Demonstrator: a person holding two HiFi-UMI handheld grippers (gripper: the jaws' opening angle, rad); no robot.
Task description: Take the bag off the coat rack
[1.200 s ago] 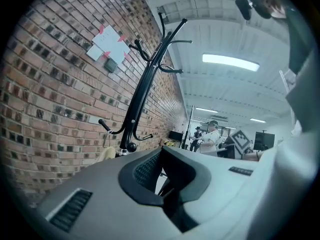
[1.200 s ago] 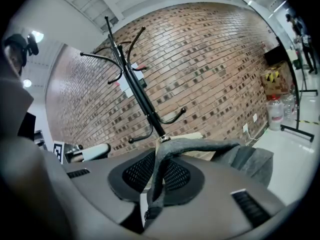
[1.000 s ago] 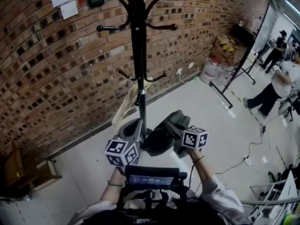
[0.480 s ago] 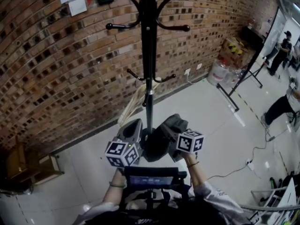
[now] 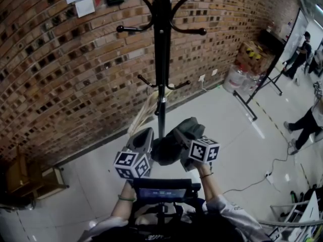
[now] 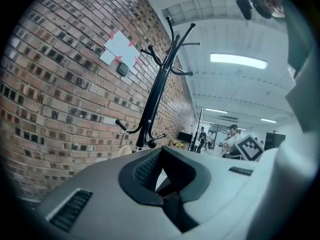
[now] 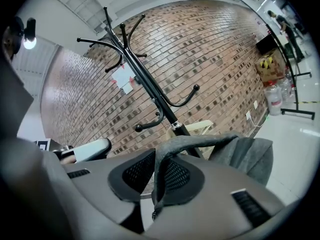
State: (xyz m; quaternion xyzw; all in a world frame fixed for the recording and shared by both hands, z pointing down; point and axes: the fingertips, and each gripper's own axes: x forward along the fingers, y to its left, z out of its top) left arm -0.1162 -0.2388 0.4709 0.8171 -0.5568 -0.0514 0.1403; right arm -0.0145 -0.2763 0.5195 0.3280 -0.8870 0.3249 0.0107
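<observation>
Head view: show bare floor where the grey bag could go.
Widest bare floor for the bag: right of the coat rack, between brick wall and black stand. Smaller patch left of the rack's base. Crowded: cable nearer right, wooden furniture far left.

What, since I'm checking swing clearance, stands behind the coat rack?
A brick wall with pinned papers stands behind the coat rack. The rack's foot cannot be seen: the grey bag covers it.

Left tool point(image 6: 170, 195) closed, empty, right tool point(image 7: 156, 194) clamped on bag strap point(image 7: 200, 143), side by side, pointing forward.
</observation>
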